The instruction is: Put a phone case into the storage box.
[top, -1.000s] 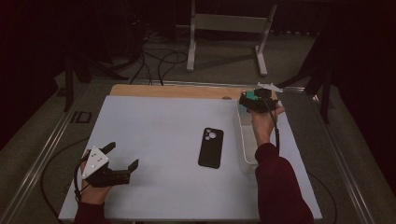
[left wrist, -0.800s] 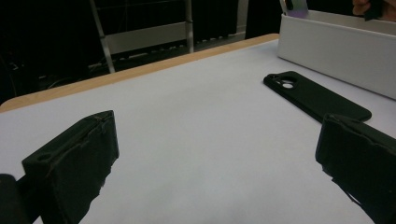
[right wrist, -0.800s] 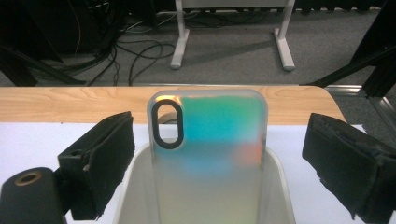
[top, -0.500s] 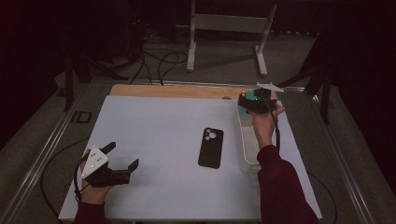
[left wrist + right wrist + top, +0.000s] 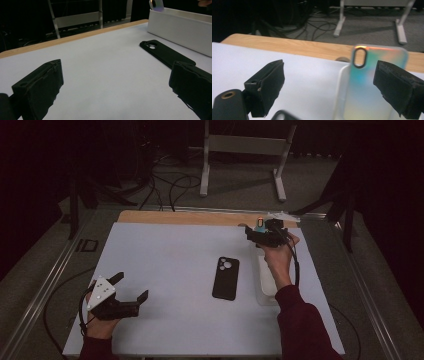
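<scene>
- iridescent phone case [image 5: 372, 87] stands upright in the white tray [image 5: 180, 27], just ahead of the right gripper [image 5: 329, 85], between its spread jaws, untouched
- right gripper has crept a little toward the tray's far end since a second ago; grab looks imminent
- left gripper [image 5: 122, 295] open, idle, unmoved
- black phone case [image 5: 226, 278] lies flat left of the tray, clear of the reach

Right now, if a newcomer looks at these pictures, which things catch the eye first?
The flat black phone case lies camera hole up at the middle of the white table. Beside it, an iridescent phone case stands in the white tray, with the open right gripper above. The open left gripper rests near the front left corner.
</scene>
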`<state>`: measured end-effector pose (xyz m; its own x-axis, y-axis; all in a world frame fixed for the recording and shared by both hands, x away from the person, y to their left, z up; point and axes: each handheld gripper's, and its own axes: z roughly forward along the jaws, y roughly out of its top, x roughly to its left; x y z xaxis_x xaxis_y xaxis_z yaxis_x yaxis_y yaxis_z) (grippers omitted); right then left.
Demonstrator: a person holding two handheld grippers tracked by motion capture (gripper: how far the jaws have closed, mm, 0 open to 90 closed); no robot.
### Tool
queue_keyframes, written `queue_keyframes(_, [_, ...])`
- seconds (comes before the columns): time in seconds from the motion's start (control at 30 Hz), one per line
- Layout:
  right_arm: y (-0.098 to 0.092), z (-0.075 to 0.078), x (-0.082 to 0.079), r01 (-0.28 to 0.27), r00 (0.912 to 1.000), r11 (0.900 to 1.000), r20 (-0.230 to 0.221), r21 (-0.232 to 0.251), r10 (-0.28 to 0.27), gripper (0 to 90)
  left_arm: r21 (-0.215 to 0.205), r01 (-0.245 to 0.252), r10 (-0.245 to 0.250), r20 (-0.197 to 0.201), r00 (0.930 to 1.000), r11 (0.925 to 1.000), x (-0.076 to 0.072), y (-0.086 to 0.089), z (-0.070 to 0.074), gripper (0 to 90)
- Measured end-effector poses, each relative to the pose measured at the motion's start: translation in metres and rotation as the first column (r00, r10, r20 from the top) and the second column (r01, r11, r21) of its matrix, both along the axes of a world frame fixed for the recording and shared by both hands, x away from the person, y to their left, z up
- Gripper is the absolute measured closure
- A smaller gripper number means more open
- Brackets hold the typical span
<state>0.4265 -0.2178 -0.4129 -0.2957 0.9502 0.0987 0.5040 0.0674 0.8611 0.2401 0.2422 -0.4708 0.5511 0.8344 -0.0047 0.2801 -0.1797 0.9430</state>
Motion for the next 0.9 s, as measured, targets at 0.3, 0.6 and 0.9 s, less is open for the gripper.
queue_keyframes(0.3, [0.014,0.012,-0.037,-0.16,0.9851,0.987,0.062,-0.011,0.161,9.9,-0.002,0.002,-0.002,-0.006,1.0,1.0,0.0,-0.001,0.0,0.0])
queue_keyframes(0.6, [0.016,0.009,-0.076,-0.265,0.957,0.964,0.114,-0.028,0.267,10.0,-0.007,0.007,-0.008,-0.016,0.9998,1.0,0.001,-0.001,0.0,0.0])
queue_keyframes(0.9, [-0.002,-0.014,-0.119,-0.281,0.9477,0.96,0.156,-0.003,0.278,10.8,-0.007,0.015,-0.015,-0.032,0.9994,0.9999,0.003,0.0,0.001,0.0])
